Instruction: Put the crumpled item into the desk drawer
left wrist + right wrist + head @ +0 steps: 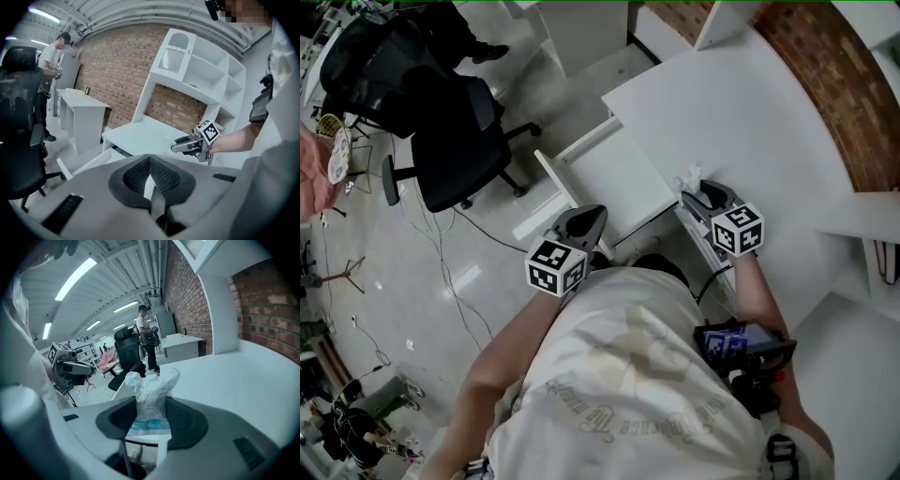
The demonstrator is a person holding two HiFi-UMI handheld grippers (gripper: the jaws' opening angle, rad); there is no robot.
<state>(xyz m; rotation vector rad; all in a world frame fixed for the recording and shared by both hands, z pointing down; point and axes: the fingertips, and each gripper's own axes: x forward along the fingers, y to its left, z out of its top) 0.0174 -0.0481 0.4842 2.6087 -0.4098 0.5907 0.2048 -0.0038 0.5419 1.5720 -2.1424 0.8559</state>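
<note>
Pinching the crumpled item [152, 387]: the right claw [153, 414] is clamped on its lower part, both pads pressed into it, and the top sticks up past the tips. It is white crinkled material with a blue-green band near the bottom.

Head view: the right claw sits at the front edge of the white worktop [741, 112], and the crumpled item pokes out ahead of it. That puts it just beside the right side of the drawer [614, 178]. The drawer is pulled out. The crumpled item isn't in it, only held in the claw.

Left claw [150, 161]: pads pressed together at the tips, nothing between them. In the head view it's at the near end of the drawer, left of the right claw and apart from it. Its own view looks across the drawer towards the worktop and the right claw.

Other stuff:
- A black office chair [455, 141] is on the floor left of the drawer.
- A brick wall [825, 75] runs behind the worktop.
- A second person [146, 336] stands far back by another white desk.
</note>
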